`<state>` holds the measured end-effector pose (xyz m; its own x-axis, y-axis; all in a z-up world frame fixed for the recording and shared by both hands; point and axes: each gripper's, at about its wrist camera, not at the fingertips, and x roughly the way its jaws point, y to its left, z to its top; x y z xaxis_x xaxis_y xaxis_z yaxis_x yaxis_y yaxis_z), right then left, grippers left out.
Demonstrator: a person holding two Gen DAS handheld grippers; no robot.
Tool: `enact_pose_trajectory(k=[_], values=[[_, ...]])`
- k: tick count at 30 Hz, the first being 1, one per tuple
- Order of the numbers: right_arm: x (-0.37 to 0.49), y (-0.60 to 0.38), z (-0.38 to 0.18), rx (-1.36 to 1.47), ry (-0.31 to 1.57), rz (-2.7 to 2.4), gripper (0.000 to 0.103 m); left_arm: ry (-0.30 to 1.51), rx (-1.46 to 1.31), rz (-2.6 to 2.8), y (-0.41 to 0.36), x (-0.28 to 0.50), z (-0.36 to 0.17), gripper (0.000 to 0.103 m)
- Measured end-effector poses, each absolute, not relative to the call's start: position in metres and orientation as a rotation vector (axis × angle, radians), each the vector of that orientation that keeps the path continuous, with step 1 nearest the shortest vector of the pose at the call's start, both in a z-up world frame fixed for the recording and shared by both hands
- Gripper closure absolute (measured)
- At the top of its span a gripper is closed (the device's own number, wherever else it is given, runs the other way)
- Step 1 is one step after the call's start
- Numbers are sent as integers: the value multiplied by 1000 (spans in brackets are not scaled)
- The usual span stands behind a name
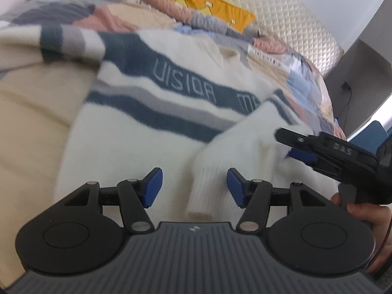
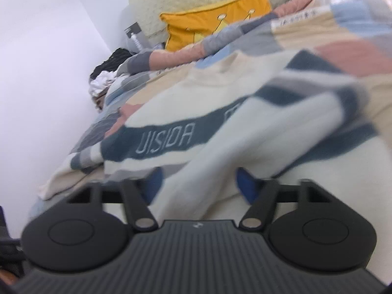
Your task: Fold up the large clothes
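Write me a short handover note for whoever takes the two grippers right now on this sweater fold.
Left gripper: open, the sleeve cuff between its pads, not pinched.
Right gripper: sleeve fabric between its jaws; too blurred to tell whether it grips.
Sweater: spread front up on the quilt, one sleeve across the body.
Done: that sleeve partly brought in.
Left: the other sleeve, then fold the body.

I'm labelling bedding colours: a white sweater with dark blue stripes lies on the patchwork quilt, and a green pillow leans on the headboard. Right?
Not quite: the pillow is yellow, not green, as the right wrist view shows. The sweater on the patchwork quilt is as you say.
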<state>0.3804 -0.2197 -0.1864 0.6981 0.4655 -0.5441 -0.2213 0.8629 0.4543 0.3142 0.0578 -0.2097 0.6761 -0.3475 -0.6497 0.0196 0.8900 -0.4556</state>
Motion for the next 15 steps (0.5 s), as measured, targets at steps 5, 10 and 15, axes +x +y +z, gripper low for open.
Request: enact_pose_trajectory(k=[5, 10, 15], values=[[383, -207, -192, 263, 686, 397, 85, 854, -422, -231, 57, 323, -220, 39], [375, -224, -191, 369, 707, 405, 90, 879, -461, -240, 64, 322, -222, 45], [351, -230, -187, 384, 711, 371, 90, 888, -476, -275, 61, 318, -220, 54]])
